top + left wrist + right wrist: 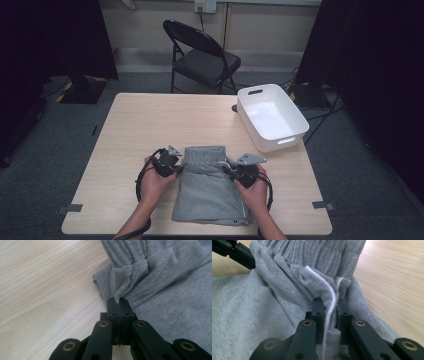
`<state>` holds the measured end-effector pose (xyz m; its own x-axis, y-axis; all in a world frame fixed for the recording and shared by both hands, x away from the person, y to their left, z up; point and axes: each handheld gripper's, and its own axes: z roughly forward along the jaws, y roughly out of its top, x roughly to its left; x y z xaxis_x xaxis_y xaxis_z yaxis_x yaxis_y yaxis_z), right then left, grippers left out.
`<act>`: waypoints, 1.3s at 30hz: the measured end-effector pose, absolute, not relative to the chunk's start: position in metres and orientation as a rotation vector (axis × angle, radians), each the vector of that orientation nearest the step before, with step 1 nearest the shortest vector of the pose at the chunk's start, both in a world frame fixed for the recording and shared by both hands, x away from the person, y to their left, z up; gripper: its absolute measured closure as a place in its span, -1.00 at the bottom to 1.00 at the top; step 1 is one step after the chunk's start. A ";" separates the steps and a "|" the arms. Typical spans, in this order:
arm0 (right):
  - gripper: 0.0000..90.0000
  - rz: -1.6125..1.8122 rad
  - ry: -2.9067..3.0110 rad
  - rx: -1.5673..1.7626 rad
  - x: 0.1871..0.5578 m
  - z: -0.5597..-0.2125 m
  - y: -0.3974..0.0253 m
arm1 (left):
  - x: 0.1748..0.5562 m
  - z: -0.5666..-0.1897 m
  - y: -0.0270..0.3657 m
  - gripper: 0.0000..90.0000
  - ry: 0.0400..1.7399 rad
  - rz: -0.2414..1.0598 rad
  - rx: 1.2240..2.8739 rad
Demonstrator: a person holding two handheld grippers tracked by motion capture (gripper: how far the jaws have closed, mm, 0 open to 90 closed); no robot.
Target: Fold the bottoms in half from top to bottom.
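- My left gripper (119,301) is pinched tight on the grey shorts (210,187) at their left edge.
- My right gripper (329,302) clamps their white-striped right edge.
- Shorts lie near-centre on the table (150,120).

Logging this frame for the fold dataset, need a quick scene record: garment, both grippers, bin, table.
garment: grey sweatpants, partly folded, lying flat on the table's near edge, waistband end away from the person
left gripper: shut on a pinch of fabric at the garment's left edge
right gripper: shut on a fold with white piping at the garment's right edge
bin: white plastic bin, empty, at the table's far right corner, apart from the garment
table: light wood table
background: black folding chair beyond the table
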<state>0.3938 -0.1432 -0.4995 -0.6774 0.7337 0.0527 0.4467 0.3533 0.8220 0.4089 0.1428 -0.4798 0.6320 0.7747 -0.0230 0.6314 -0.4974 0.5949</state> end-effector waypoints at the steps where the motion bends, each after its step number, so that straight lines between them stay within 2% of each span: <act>1: 0.80 1.232 2.298 1.048 0.395 -0.499 -0.142 | 0.410 -0.480 0.143 0.99 1.102 0.330 2.285; 9: 0.80 1.195 2.286 1.069 0.422 -0.498 -0.127 | 0.439 -0.480 0.149 0.99 1.140 0.362 2.273; 13: 0.80 1.217 2.283 1.122 0.435 -0.493 -0.125 | 0.447 -0.472 0.154 0.99 1.167 0.352 2.215; 20: 0.80 1.280 2.200 1.016 0.429 -0.456 -0.140 | 0.429 -0.439 0.163 0.99 1.103 0.407 2.166; 25: 0.80 1.296 2.202 0.937 0.406 -0.445 -0.148 | 0.408 -0.439 0.155 0.99 1.072 0.374 2.198; 28: 0.80 1.294 2.260 0.957 0.390 -0.457 -0.151 | 0.398 -0.454 0.152 0.99 1.066 0.339 2.259; 30: 0.79 1.272 2.303 0.978 0.383 -0.468 -0.153 | 0.395 -0.466 0.153 0.99 1.082 0.290 2.249; 35: 0.79 1.235 2.356 1.021 0.373 -0.493 -0.153 | 0.393 -0.476 0.152 0.99 1.083 0.259 2.274; 39: 0.80 1.210 2.361 1.012 0.376 -0.493 -0.150 | 0.395 -0.480 0.152 0.99 1.086 0.263 2.266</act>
<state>0.3759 -0.1502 -0.4933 -0.7066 0.7059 0.0491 0.4524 0.3972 0.7985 0.3951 0.1522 -0.4802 0.6446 0.7605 -0.0782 0.6401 -0.4809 0.5992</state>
